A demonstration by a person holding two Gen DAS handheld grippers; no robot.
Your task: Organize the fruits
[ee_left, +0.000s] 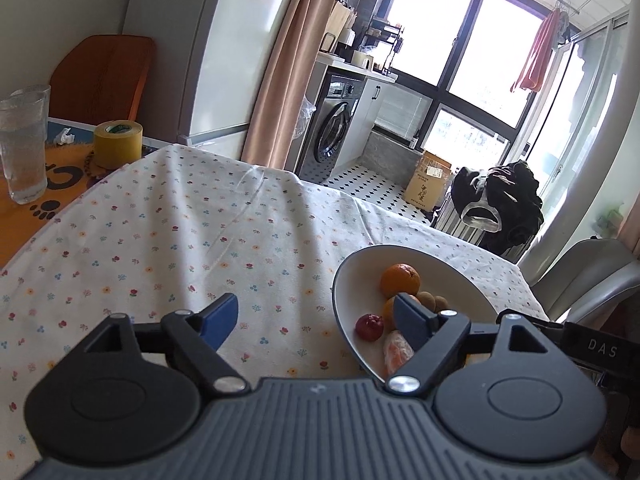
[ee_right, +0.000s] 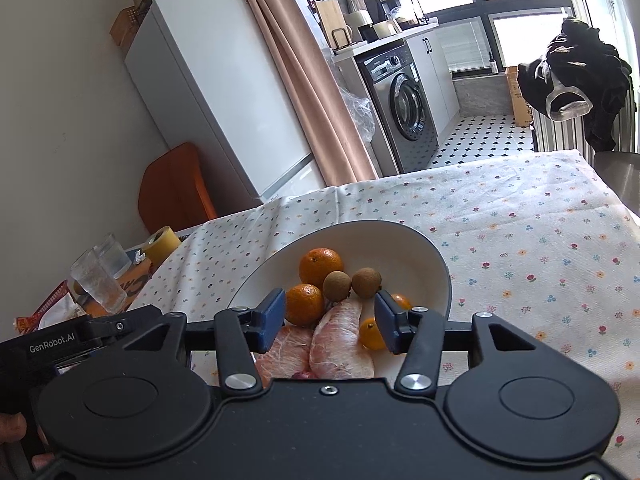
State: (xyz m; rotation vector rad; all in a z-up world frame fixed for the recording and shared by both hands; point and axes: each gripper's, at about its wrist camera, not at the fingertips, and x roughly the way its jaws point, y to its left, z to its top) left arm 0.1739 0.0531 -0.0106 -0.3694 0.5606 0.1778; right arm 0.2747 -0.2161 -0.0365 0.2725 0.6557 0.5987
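A white bowl sits on the floral tablecloth, holding oranges, two brown longans, pink pomelo segments and a small kumquat. My right gripper hovers open just above the bowl's near side, fingers either side of a pomelo segment, gripping nothing. In the left wrist view the same bowl lies to the right, with an orange, a small red fruit and a peeled segment. My left gripper is open and empty over the cloth, its right finger above the bowl.
A glass of water and a yellow tape roll stand on the orange mat at the table's left. An orange chair back is behind them, and a grey chair is at the right edge. Fridge and washing machine lie beyond.
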